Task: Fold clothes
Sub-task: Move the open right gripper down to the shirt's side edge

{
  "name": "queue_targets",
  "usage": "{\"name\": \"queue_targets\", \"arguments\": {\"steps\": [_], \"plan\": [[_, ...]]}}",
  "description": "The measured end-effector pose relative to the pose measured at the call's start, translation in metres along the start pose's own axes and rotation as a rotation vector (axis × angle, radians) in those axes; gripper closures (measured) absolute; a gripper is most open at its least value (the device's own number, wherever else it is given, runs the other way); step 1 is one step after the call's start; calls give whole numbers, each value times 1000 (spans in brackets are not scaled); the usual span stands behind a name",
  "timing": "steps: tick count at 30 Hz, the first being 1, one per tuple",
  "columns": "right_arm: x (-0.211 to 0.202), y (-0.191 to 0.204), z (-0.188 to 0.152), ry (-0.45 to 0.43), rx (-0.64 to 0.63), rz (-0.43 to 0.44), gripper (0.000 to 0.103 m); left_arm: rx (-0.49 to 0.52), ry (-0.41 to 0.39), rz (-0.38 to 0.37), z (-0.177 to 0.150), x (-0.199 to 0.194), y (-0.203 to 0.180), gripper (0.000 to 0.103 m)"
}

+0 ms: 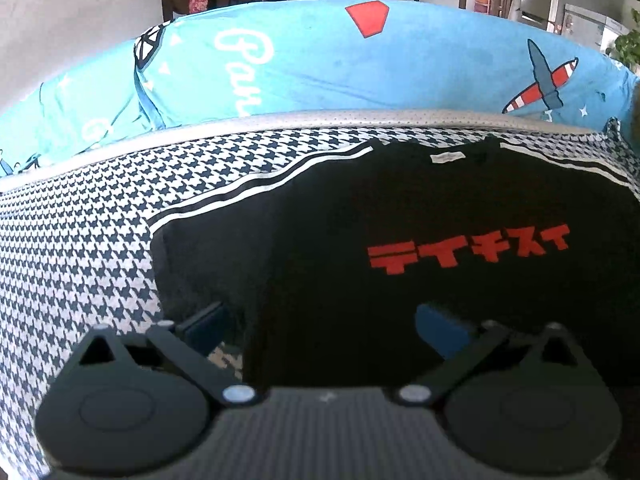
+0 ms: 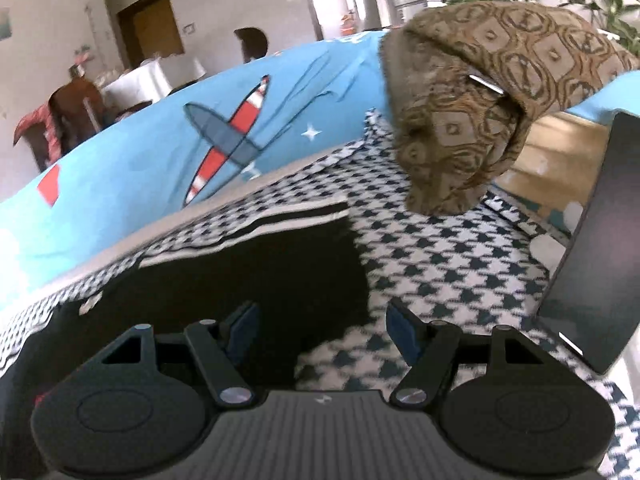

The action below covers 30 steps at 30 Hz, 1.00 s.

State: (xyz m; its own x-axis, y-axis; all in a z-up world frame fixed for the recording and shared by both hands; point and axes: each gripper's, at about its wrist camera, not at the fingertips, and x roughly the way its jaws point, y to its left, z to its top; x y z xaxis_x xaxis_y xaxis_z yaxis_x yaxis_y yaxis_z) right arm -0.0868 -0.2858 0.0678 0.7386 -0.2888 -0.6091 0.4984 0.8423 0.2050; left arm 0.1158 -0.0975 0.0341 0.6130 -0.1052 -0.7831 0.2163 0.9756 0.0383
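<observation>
The left tongs (image 1: 320,320) stood wide open and held nothing, hovering low over the near left part of a black T-shirt (image 1: 400,240). The right tongs (image 2: 320,328) were likewise spread wide and empty, poised over the shirt's right edge (image 2: 360,272).

The shirt lay flat and face up on a houndstooth cover (image 1: 80,240), collar label (image 1: 447,157) at the far side, red lettering (image 1: 468,252) across the chest, sleeves with white stripes running out to either hand. Its long axis ran away from the person, from the near hem to the collar. Beyond it rose a blue cushion (image 1: 320,64) printed with an aeroplane; a brown patterned pillow (image 2: 480,100) sat at the far right.

In the left view the shirt's left edge passed between the fingers, the left one close to the cover and the right one over black cloth. In the right view the right edge did the same, mirrored. So each side lay nearest its own hand, and a lengthwise fold would likely start from those two edges at once.
</observation>
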Motion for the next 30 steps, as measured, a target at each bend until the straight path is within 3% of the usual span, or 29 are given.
{"name": "queue_targets", "arguments": {"steps": [10, 18, 23, 30], "plan": [[44, -2, 8, 4, 33, -11, 38, -33, 34, -23, 0, 10, 6, 0], [64, 3, 8, -16, 8, -45, 59, -46, 47, -31, -1, 14, 10, 0], [66, 8, 9, -18, -25, -57, 90, -41, 55, -36, -1, 16, 10, 0], [63, 16, 9, -35, -58, -75, 95, -29, 55, -27, -3, 17, 10, 0]]}}
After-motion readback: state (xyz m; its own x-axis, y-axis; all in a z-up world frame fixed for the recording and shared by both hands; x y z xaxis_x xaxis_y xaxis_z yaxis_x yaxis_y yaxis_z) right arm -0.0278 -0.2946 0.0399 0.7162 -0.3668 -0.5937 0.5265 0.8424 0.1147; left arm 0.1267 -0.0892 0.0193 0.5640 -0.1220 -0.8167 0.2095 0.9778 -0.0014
